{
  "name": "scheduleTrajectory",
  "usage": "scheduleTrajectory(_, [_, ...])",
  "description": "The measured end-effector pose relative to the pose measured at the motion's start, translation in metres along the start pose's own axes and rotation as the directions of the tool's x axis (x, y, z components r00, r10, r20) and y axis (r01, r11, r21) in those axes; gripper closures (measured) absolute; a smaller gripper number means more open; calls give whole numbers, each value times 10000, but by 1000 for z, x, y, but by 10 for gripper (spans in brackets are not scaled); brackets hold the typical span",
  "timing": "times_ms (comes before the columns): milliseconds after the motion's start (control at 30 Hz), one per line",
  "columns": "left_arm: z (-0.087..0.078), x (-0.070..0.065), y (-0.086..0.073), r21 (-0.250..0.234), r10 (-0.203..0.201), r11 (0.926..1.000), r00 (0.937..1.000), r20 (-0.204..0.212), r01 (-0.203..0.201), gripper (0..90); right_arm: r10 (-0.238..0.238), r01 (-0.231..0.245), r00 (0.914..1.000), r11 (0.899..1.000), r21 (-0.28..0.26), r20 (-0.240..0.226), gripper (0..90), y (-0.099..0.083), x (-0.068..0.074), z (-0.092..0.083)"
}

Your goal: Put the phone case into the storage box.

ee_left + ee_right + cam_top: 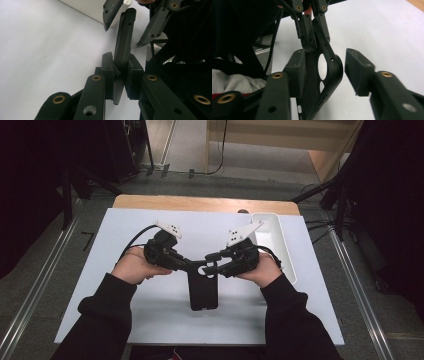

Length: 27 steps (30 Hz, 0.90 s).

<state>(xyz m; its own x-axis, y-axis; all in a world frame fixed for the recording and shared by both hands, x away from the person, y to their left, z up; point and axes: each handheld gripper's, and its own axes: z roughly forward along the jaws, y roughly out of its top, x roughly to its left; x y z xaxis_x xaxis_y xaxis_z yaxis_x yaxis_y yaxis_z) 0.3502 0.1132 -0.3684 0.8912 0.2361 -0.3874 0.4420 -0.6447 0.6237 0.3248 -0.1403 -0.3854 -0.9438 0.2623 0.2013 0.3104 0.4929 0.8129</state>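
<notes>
The white tabletop (150, 315) carries the work, with a white tray (280, 245) along its right side, well apart from the hands and, as far as the high view shows, with nothing in it. The person's forearms come in from below and meet over the middle of the tabletop, each hand holding a tool so that the two tips face each other over one object: a black phone case (203, 292).

In the high view the case lies lengthwise toward the person, its camera-hole end away from them and raised to the tools. That end is probably lifted so the thin rim can be pinched from either side.

The left tool (119, 72) is clamped on the edge of the case; in the left gripper view its pads press both faces of the thin wall, which rises between them toward the other tool. This grip looks like the anchor that keeps the case steady.

The right tool (323, 72) stands partly open around the corner with the camera cutout. In the right gripper view one pad lies against or just beside the case, and the other stands clear with a plain gap. The case sits between its jaws without being gripped, which suggests a release or a re-grip is in hand.
</notes>
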Motion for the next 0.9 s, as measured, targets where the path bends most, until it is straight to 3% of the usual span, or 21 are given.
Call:
scheduleTrajectory(133, [-4, -1, 0, -41, -71, 10000, 9994, -334, 70, 792, 466, -463, 9985, 9988, -125, 282, 410, 2, 1, -6])
scheduleTrajectory(233, [-6, 0, -1, -103, -173, 9998, 9982, -582, 167, 792, 960, -946, 9940, 9951, -282, 523, 326, 2, 0, -10])
scheduleTrajectory(367, [-10, 0, -1, -245, -375, 9991, 9969, -690, 358, 791, 1373, -1347, 9876, 9902, -377, 759, 278, 1, 0, -14])
scheduleTrajectory(567, [-14, -1, 0, -142, -761, 9971, 9922, -985, 751, 791, 1628, -1559, 9801, 9855, -676, 1135, 224, -4, -1, -17])
scheduleTrajectory(733, [-17, -3, 1, -228, -755, 9971, 9886, -1306, 731, 791, 1779, -1720, 9770, 9834, -581, 1173, 218, -10, -2, -17])
scheduleTrajectory(900, [-23, -5, 2, -585, -876, 9952, 9806, -1753, 785, 790, 1875, -1815, 9659, 9821, -499, 1785, 38, -17, -5, -12])
